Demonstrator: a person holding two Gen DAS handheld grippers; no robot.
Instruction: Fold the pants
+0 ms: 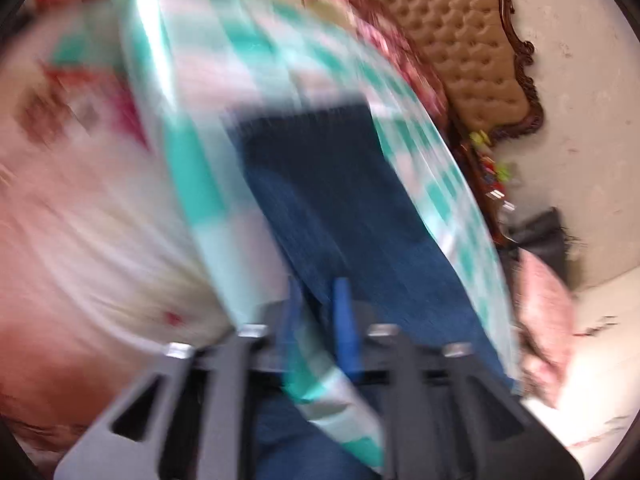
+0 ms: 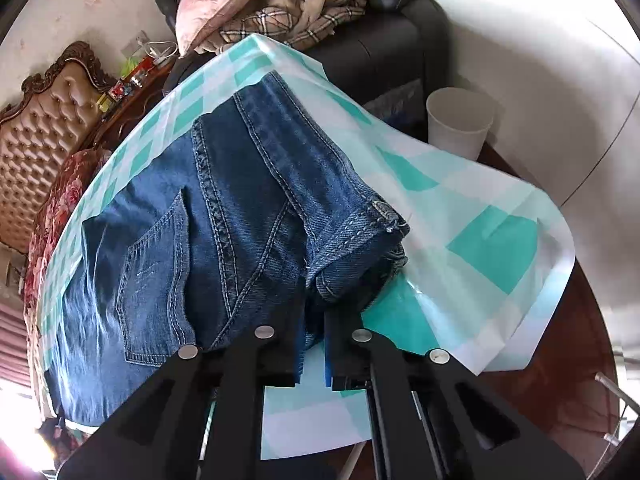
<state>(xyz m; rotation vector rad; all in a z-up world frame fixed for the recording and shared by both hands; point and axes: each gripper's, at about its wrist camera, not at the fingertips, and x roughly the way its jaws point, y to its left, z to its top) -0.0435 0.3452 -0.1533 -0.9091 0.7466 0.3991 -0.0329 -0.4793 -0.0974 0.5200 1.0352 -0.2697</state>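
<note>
**Right tool kept the folded edge, left tool stood loose over the leg**

The right gripper (image 2: 313,344) was closed narrow on the near edge of the jeans (image 2: 208,216). The denim came down just between its tips, and the thick folded part ahead of it and a little to its right sat raised from the checked cloth (image 2: 480,208). I judged this pinch was there to keep the fold from sliding open. The back pocket lay ahead and to the left of this tool, flat on the cloth.

The left gripper (image 1: 320,300) showed its two blue fingers (image 1: 344,320) apart by a modest gap – half wide, not fully. Its picture was very blurred. The dark leg ran straight ahead from the tips, and a strip of the checked cloth crossed under the jaws, but nothing seemed pressed between the pads, so probably this tool was free to take a new hold.

The fold looked partly done – the bundle was still uneven, so the right hold mattered
</note>
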